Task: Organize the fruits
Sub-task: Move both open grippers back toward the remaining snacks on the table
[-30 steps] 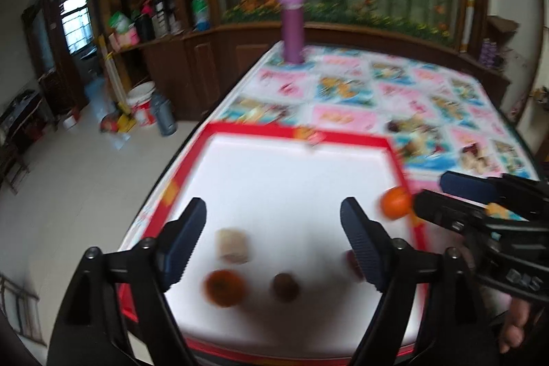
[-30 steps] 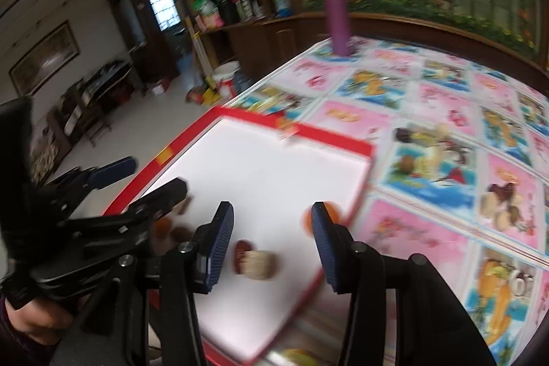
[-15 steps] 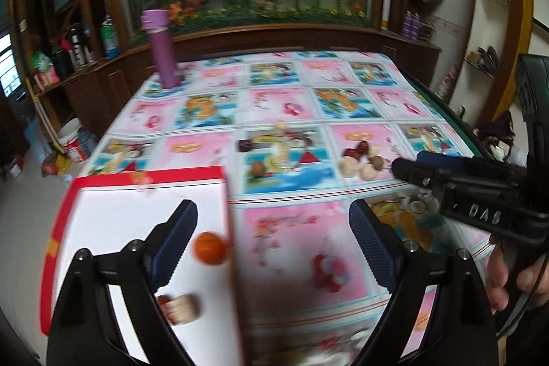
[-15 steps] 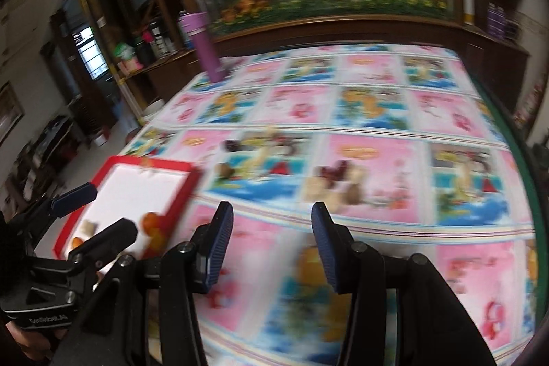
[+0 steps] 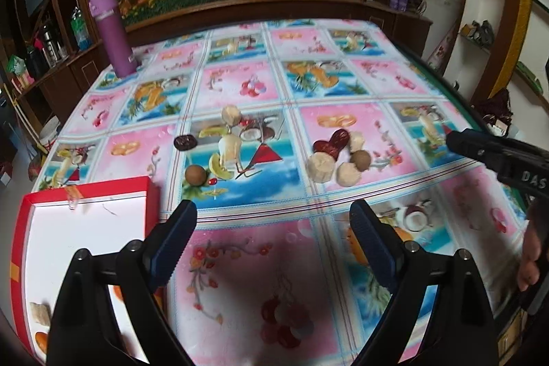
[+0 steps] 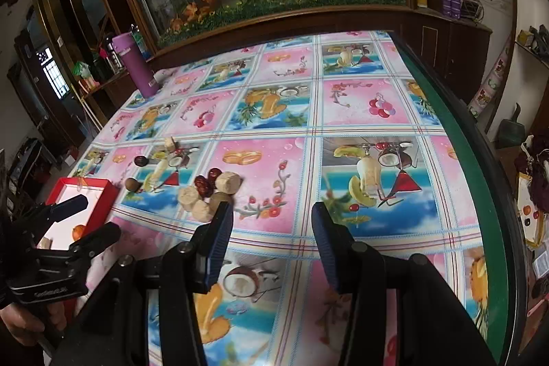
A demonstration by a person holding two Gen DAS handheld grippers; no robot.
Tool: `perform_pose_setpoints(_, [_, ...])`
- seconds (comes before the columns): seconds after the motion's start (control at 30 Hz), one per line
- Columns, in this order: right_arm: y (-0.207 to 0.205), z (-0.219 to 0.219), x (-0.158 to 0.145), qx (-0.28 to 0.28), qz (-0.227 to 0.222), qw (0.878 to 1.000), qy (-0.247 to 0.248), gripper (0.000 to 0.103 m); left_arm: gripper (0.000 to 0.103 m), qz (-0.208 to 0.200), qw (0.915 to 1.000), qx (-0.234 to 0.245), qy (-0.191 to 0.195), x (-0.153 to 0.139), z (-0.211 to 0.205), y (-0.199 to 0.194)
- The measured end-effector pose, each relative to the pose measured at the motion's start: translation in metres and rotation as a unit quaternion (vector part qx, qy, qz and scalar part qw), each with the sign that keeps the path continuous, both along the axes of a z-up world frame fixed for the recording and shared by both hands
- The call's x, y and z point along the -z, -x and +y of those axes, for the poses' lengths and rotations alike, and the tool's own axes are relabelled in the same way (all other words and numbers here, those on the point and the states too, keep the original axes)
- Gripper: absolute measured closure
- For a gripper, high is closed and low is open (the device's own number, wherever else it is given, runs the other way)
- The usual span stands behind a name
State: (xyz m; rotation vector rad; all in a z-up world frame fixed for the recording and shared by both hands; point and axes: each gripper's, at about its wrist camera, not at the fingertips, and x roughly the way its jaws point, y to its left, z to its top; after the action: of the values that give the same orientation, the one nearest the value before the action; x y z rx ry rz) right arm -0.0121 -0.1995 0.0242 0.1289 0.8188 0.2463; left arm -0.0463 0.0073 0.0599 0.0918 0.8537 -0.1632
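Note:
A red-rimmed white tray (image 5: 85,191) sits at the table's near left and holds an orange (image 6: 78,231) and other pieces. Loose on the cloth lie two red dates (image 5: 334,141), banana pieces (image 5: 320,167), a brown longan (image 5: 361,159), another longan (image 5: 195,175), a dark date (image 5: 185,142) and a banana piece (image 5: 231,114). My left gripper (image 5: 272,242) is open and empty above the cloth, right of the tray. My right gripper (image 6: 272,242) is open and empty, right of the cluster (image 6: 206,191).
A purple bottle (image 5: 111,33) stands at the far left corner of the table. The fruit-print tablecloth (image 5: 240,81) covers the table. The green table edge (image 6: 473,139) runs along the right. Wooden cabinets and a flower display stand behind.
Both grippers have swung right, from over the tray to over the cloth. The tray has slid to the left of both views and the loose fruit cluster has come into view.

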Motion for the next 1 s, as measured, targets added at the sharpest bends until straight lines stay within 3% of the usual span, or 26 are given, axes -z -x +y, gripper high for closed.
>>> perform_pose_setpoints(0.47, [-0.048, 0.062, 0.039, -0.078, 0.069, 0.995, 0.007, 0.057, 0.012, 0.01, 0.9998, 0.019, 0.003, 0.009, 0.01, -0.01])
perform_pose_setpoints(0.57, [-0.055, 0.068, 0.047, -0.079, 0.082, 0.993, 0.0, 0.067, 0.012, 0.008, 0.9996, 0.025, 0.01, 0.008, 0.013, -0.01])
perform_pose_setpoints(0.9, [-0.062, 0.066, 0.052, -0.102, 0.102, 0.988, -0.047, 0.075, 0.013, 0.025, 0.9985, 0.047, 0.016, 0.017, 0.0, -0.024])
perform_pose_setpoints(1.0, [-0.059, 0.049, 0.051, -0.098, 0.11, 0.986, -0.074, 0.083, 0.016, 0.036, 0.9981, 0.048, 0.012, 0.022, -0.005, -0.033])
